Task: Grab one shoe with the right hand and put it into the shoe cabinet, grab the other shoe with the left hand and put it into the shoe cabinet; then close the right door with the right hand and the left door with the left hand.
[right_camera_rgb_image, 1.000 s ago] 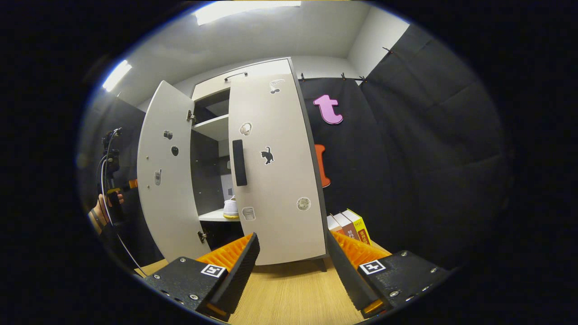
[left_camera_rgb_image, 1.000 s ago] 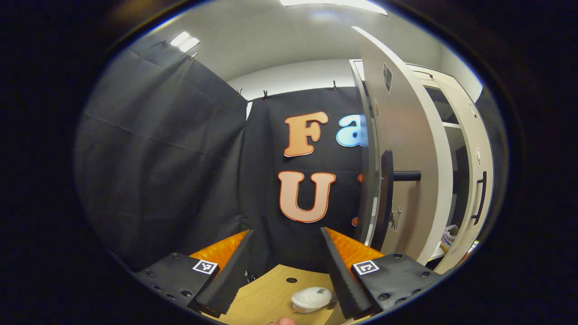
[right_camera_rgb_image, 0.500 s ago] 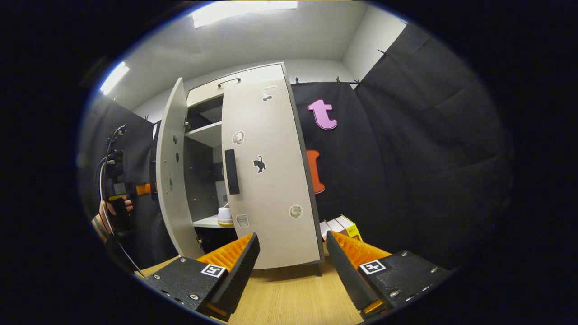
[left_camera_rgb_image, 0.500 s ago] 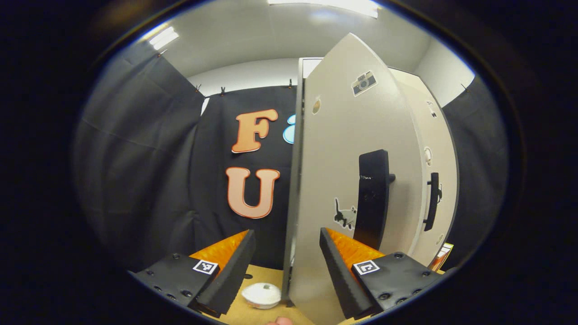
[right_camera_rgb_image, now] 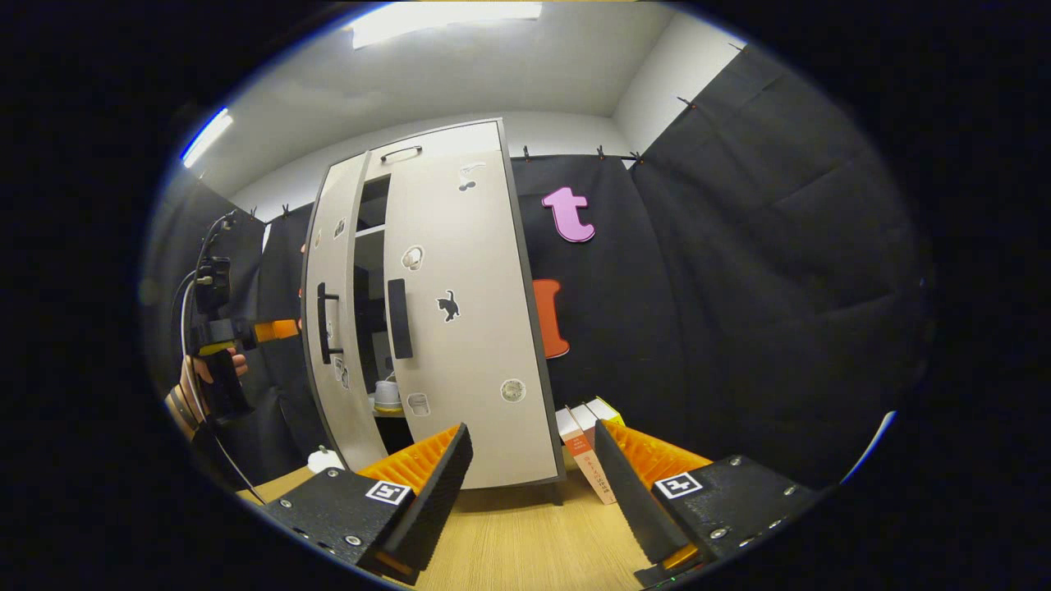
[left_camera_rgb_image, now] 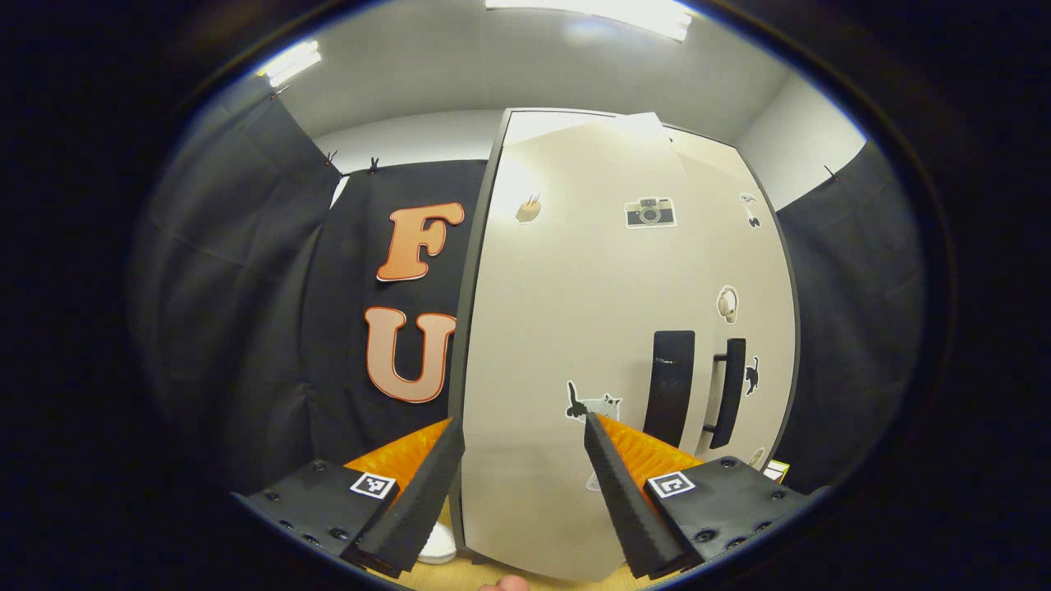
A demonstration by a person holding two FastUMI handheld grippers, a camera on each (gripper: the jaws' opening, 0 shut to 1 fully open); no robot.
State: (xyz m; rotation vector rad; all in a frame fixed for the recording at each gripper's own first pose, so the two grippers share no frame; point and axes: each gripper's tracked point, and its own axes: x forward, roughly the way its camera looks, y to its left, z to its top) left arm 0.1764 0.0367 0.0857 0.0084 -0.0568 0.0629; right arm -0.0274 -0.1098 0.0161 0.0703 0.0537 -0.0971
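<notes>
In the left gripper view your left gripper (left_camera_rgb_image: pixel 524 484) was spread wide with nothing in it, right up against the left door (left_camera_rgb_image: pixel 575 328) filling mid-frame. In the right gripper view the right gripper (right_camera_rgb_image: pixel 532 484) was gaping and empty too, low over the wooden floor (right_camera_rgb_image: pixel 525 542). The shoe cabinet (right_camera_rgb_image: pixel 427 312) stood left of center, a narrow gap between both doors, 1 shoe (right_camera_rgb_image: pixel 386 396) on the shelf inside.
</notes>
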